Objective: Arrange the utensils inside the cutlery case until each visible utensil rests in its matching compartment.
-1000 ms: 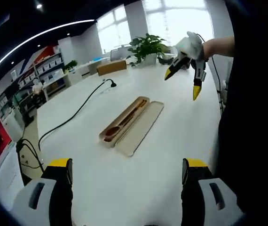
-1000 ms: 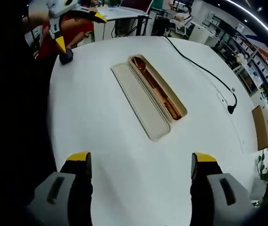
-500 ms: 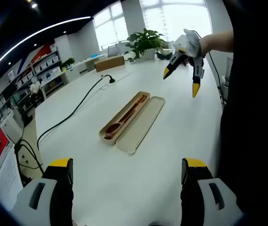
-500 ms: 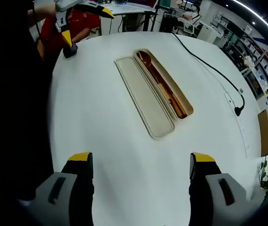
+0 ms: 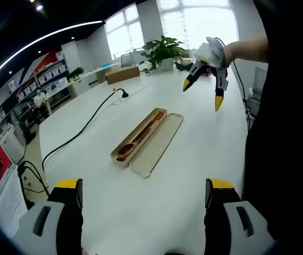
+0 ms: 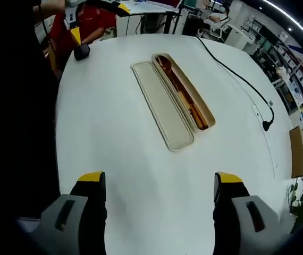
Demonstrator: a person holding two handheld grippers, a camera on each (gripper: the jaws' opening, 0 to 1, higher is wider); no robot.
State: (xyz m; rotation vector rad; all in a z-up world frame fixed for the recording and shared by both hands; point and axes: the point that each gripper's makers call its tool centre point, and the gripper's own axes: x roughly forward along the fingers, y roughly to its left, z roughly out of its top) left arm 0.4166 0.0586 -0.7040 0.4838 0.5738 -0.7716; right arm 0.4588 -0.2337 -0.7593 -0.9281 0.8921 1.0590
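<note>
Cutlery case (image 5: 147, 142) lies open mid-worktop (image 5: 194, 159), lid (image 6: 163, 110) flat beside the tray. Wooden spoon (image 6: 168, 74) and what look like chopsticks (image 6: 193, 111) already lie lengthwise in the tray, so little sorting seems left. Left gripper (image 5: 141, 212): fingers spread, empty, held well back from the case. Right gripper (image 6: 159, 204): fingers spread, empty, hovering high; likely both held off to keep everything in sight. Black cable (image 5: 82, 130) trails across the worktop, clear of the case.
</note>
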